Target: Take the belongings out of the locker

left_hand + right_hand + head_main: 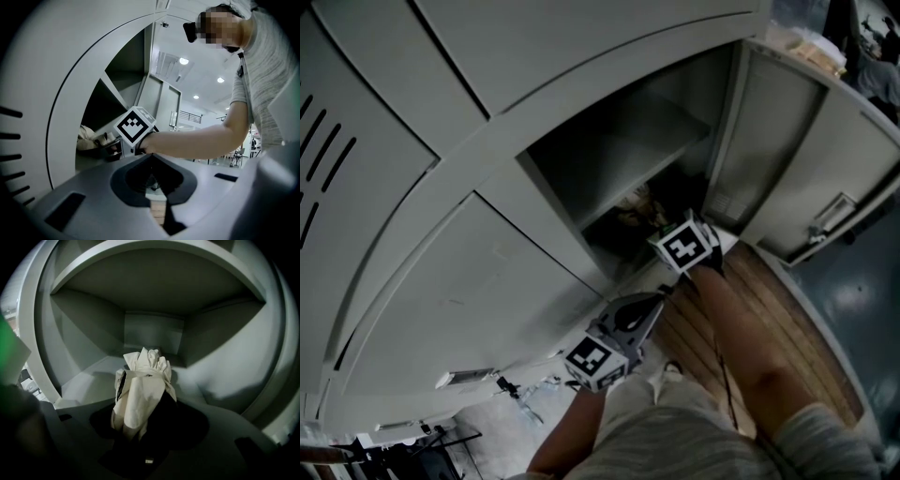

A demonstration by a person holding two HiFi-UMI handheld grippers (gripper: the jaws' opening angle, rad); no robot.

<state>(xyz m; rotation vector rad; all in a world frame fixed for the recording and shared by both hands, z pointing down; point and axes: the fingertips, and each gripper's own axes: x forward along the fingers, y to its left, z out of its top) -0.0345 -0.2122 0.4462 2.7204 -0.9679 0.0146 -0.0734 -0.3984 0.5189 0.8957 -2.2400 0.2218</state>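
Observation:
A crumpled beige cloth lies in the lower compartment of the open locker. My right gripper reaches into that compartment and is shut on the cloth, which bunches up out of its jaws. In the head view the cloth shows as a pale lump in the dark just beyond the right gripper's marker cube. My left gripper hangs outside the locker, below the opening, shut and holding nothing. The left gripper view looks past its own closed jaws at the right gripper's cube and the cloth.
The locker door stands swung open to the right. A shelf roofs the compartment close above the cloth. Closed locker doors fill the left. A wooden floor strip lies below the opening.

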